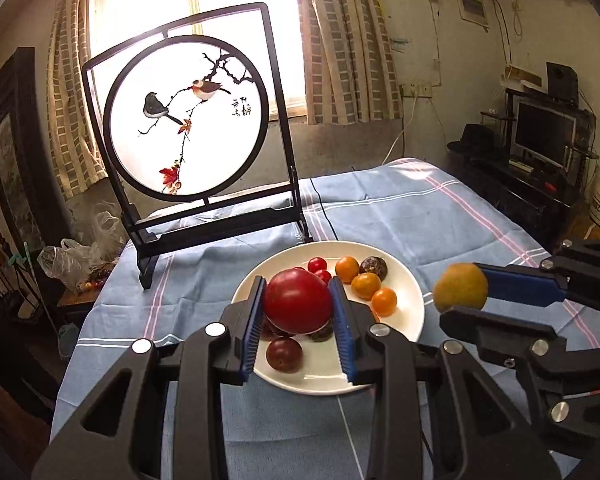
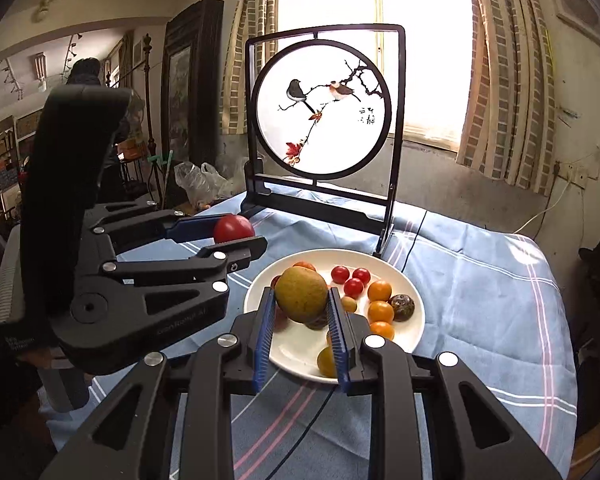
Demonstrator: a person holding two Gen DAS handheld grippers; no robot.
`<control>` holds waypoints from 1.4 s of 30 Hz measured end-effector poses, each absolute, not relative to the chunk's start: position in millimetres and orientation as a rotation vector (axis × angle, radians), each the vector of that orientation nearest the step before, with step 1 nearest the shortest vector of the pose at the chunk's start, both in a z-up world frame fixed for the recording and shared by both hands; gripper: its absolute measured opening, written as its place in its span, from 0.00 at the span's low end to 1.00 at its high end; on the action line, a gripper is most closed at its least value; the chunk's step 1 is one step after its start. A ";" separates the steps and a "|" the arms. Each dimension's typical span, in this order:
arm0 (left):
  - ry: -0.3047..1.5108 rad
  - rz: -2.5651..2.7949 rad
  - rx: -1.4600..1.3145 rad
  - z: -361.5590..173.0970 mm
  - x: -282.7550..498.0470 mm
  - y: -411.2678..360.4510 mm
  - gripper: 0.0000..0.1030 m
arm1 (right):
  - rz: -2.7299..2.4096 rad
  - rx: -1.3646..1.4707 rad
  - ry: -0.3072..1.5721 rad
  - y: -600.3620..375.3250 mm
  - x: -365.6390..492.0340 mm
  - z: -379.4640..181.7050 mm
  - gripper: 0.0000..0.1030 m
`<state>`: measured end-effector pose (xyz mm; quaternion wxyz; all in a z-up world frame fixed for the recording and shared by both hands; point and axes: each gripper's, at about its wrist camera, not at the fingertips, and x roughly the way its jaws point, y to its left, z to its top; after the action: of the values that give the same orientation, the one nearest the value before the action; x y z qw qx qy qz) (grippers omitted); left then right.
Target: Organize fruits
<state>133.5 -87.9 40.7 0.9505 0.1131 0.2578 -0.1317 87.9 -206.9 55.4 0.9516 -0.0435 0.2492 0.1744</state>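
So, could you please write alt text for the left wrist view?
The left claw grips a big red tomato above a white plate of small fruits; the right claw holds a yellow fruit beside it.

A table (image 1: 452, 216) covered with a light blue cloth (image 2: 480, 280), striped in white and pink, carries everything here. On the cloth sits a round white plate (image 1: 410, 308) near the front edge. Behind it, toward the window, a black wooden stand (image 1: 220, 232) rests on the cloth, holding a round painted screen (image 2: 324, 112) of two birds on a branch. A thin dark cable (image 1: 326, 216) lies across the cloth between stand and plate.
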 end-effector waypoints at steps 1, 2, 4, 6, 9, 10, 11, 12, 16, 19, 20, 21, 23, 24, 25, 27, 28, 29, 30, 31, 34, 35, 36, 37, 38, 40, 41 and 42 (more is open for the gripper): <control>0.527 -0.260 0.232 39.5 138.0 -88.2 0.30 | 0.349 -0.086 0.507 -207.9 92.1 55.7 0.26; 0.533 -0.254 0.231 37.5 142.9 -88.3 0.30 | 0.344 -0.085 0.510 -208.5 97.3 55.7 0.26; 0.547 -0.242 0.231 31.2 152.2 -88.1 0.30 | 0.347 -0.080 0.524 -209.2 107.3 53.0 0.26; 0.566 -0.227 0.231 24.1 163.7 -87.8 0.30 | 0.342 -0.081 0.539 -208.2 117.6 49.4 0.26; 0.593 -0.217 0.226 14.8 180.2 -87.2 0.30 | 0.336 -0.083 0.570 -205.3 136.4 41.1 0.26; 0.601 -0.216 0.227 12.2 185.0 -87.6 0.30 | 0.334 -0.088 0.582 -204.7 144.2 37.4 0.26; 0.608 -0.217 0.231 9.2 189.8 -88.2 0.30 | 0.328 -0.089 0.590 -204.1 149.8 33.8 0.26; 0.612 -0.212 0.235 6.2 194.4 -88.7 0.30 | 0.324 -0.091 0.601 -204.0 156.5 29.9 0.26; 0.632 -0.207 0.247 -4.5 211.3 -91.6 0.30 | 0.304 -0.070 0.644 -208.3 184.1 12.7 0.26; 0.647 -0.221 0.254 -16.1 219.7 -93.1 0.30 | 0.298 -0.042 0.682 -212.1 202.7 -1.2 0.26; 0.657 -0.222 0.257 -20.9 222.8 -93.6 0.30 | 0.294 -0.035 0.693 -213.7 208.5 -5.9 0.26; 0.670 -0.221 0.257 -25.7 226.4 -93.9 0.30 | 0.285 -0.030 0.702 -215.3 213.9 -10.3 0.26; 0.687 -0.217 0.259 -33.3 232.1 -94.6 0.30 | 0.282 -0.013 0.724 -217.7 224.2 -18.4 0.26; 0.694 -0.214 0.259 -35.9 235.1 -94.8 0.30 | 0.276 -0.009 0.730 -217.7 228.3 -21.4 0.26; 0.697 -0.213 0.257 -37.4 237.2 -94.9 0.30 | 0.274 -0.009 0.733 -216.9 231.5 -23.4 0.26; 0.700 -0.211 0.256 -39.2 240.4 -95.7 0.30 | 0.275 -0.009 0.736 -215.6 236.6 -25.0 0.26; 0.701 -0.210 0.257 -40.2 241.5 -96.4 0.30 | 0.273 -0.006 0.737 -215.0 238.2 -25.5 0.26; 0.702 -0.209 0.258 -41.0 242.1 -97.2 0.30 | 0.276 -0.005 0.744 -213.8 240.4 -26.2 0.28; 0.702 -0.205 0.262 -41.8 242.3 -97.8 0.30 | 0.278 -0.014 0.748 -211.9 241.1 -26.3 0.34; 0.697 -0.193 0.272 -42.1 241.9 -98.0 0.30 | 0.255 -0.023 0.735 -211.5 239.1 -24.7 0.40; 0.677 -0.181 0.277 -39.0 236.9 -93.0 0.56 | 0.268 -0.006 0.688 -216.3 226.1 -11.9 0.49; 0.659 -0.175 0.269 -35.5 233.2 -90.0 0.64 | 0.256 0.002 0.663 -219.8 218.9 -5.2 0.55; 0.640 -0.174 0.262 -31.1 228.6 -86.5 0.65 | 0.253 0.012 0.638 -223.1 210.7 1.4 0.57; 0.625 -0.176 0.254 -26.7 224.0 -83.4 0.66 | 0.256 0.021 0.615 -226.6 202.2 7.6 0.59; 0.611 -0.173 0.248 -21.8 218.8 -80.7 0.71 | 0.254 0.025 0.590 -230.0 191.6 14.2 0.63; 0.559 -0.153 0.236 -10.4 204.6 -73.7 0.85 | 0.224 0.018 0.532 -234.7 168.3 23.8 0.74; 0.526 -0.148 0.225 -4.5 195.7 -70.1 0.90 | 0.204 0.010 0.497 -236.1 154.4 26.8 0.79; 0.497 -0.149 0.213 1.3 186.1 -66.6 0.93 | 0.185 -0.002 0.466 -236.6 141.4 27.9 0.80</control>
<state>186.1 -66.6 1.3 0.9610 0.1051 0.2451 -0.0733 141.4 -236.6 27.9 0.9688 -0.0012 0.2303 0.0916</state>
